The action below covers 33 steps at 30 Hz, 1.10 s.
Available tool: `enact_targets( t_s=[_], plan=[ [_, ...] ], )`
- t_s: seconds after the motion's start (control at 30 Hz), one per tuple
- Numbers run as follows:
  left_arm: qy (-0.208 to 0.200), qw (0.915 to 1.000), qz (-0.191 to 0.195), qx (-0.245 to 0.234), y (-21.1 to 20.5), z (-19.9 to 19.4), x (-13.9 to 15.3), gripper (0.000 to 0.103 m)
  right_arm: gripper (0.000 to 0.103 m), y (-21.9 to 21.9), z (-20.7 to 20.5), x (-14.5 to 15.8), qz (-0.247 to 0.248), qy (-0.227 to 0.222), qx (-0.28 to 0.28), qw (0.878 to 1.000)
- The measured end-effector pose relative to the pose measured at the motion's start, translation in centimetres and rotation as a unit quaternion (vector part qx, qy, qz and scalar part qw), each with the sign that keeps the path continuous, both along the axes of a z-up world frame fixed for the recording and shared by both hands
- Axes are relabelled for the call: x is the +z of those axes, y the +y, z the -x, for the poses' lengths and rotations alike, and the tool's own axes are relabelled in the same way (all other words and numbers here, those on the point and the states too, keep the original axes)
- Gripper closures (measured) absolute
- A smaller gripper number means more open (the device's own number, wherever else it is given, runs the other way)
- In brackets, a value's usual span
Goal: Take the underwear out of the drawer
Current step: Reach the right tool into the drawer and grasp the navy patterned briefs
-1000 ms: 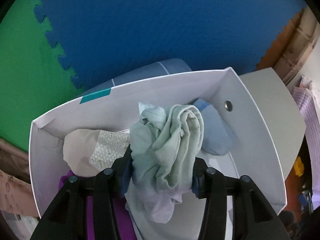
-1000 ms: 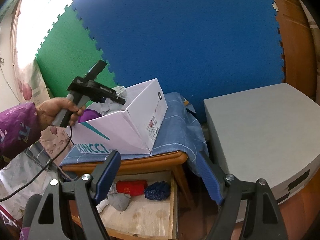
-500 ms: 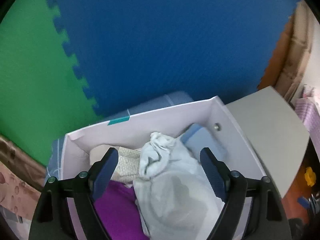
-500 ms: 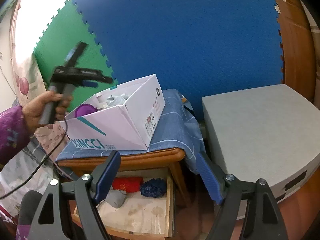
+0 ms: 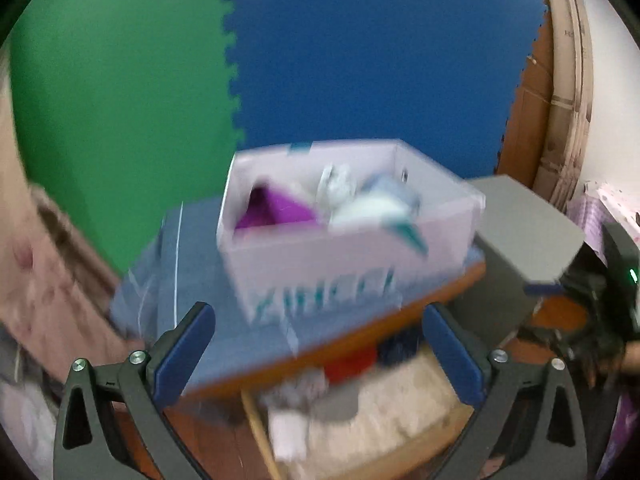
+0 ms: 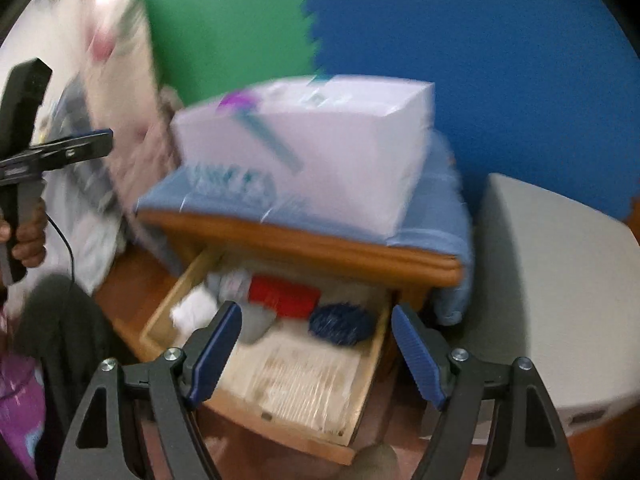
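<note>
Here, the left wrist view, blurred, shows the left gripper (image 5: pixel 316 344) with its jaws opening and nothing between them, facing a white box (image 5: pixel 344 256) of folded garments on a blue-covered worktop (image 5: pixel 192 280). Below it sits the open drawer (image 5: pixel 260 432).

The right wrist view looks down into the drawer, where underwear (image 6: pixel 284 296) (red, navy, grey and white bundles) lies at the back. The right gripper (image 6: pixel 316 352) hangs empty, jaws apart, just above. Lowering squarely over a single bundle before closing should avoid snagging its neighbours.

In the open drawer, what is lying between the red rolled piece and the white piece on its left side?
In the right wrist view, a pale grey-blue bundle lies between the red roll and the white piece, inside the drawer.
</note>
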<state>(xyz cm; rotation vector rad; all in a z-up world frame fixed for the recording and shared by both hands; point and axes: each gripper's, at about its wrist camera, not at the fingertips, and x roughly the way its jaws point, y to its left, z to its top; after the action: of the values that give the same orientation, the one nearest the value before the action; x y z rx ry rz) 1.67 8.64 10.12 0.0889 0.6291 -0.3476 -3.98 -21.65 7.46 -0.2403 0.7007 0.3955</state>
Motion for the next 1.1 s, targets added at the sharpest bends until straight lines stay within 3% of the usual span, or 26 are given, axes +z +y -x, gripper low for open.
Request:
enact_targets(
  t_s=[0.1,0.17,0.2,0.23,0.33,0.37,0.47,0.53,0.63,0.67,0.8,0.9,1.0,1.1],
  plan=[
    [0.031,0.9988,0.036,0.011,2.4,1.4,-2.6,0.0,0.024,3.6,-1.1,-2.7,0.084,0.012,0.066,0.994],
    [0.041,0.9971,0.062,0.015,3.5,1.8,-4.0,0.0,0.03,5.9,-2.1,-5.4,0.158,0.017,0.105,0.982],
    [0.026,0.9965,0.077,0.022,3.9,2.0,-4.5,0.0,0.039,6.9,-2.8,-6.9,0.198,0.026,0.122,0.972],
    [0.025,0.9949,0.093,0.031,4.4,2.2,-5.0,0.0,0.041,7.8,-3.2,-8.4,0.234,0.032,0.138,0.962],
    [0.029,0.9889,0.144,0.026,5.5,2.5,-5.2,0.0,0.041,9.5,-4.0,-12.3,0.325,0.013,0.185,0.927],
    [0.021,0.9882,0.148,0.032,5.8,2.6,-5.2,0.0,0.041,9.9,-4.4,-13.8,0.355,0.005,0.199,0.913],
    [0.029,0.9846,0.168,0.041,6.6,2.3,-5.5,0.0,0.042,10.5,-5.6,-16.6,0.409,-0.012,0.209,0.888],
    [0.036,0.9818,0.181,0.045,6.9,2.1,-5.7,0.0,0.042,10.8,-6.3,-18.8,0.461,-0.034,0.222,0.859],
    [0.041,0.9816,0.181,0.046,6.9,1.8,-5.9,0.0,0.043,11.3,-7.0,-21.0,0.508,-0.062,0.242,0.824],
    [0.041,0.9821,0.178,0.045,6.8,1.8,-5.9,0.0,0.043,11.5,-7.3,-21.5,0.514,-0.061,0.248,0.819],
    [0.049,0.9842,0.166,0.04,6.3,1.5,-6.2,0.0,0.043,11.6,-9.0,-22.5,0.505,-0.034,0.251,0.825],
    [0.058,0.9855,0.156,0.033,5.6,1.1,-6.5,0.0,0.043,11.5,-10.4,-22.4,0.481,-0.014,0.249,0.84],
    [0.062,0.9869,0.147,0.025,5.0,0.9,-6.7,0.0,0.039,11.5,-10.3,-23.2,0.49,-0.014,0.268,0.829],
    [0.069,0.9877,0.139,0.019,4.4,0.7,-6.9,0.0,0.034,11.0,-11.5,-24.4,0.517,0.001,0.247,0.819]
  ],
)
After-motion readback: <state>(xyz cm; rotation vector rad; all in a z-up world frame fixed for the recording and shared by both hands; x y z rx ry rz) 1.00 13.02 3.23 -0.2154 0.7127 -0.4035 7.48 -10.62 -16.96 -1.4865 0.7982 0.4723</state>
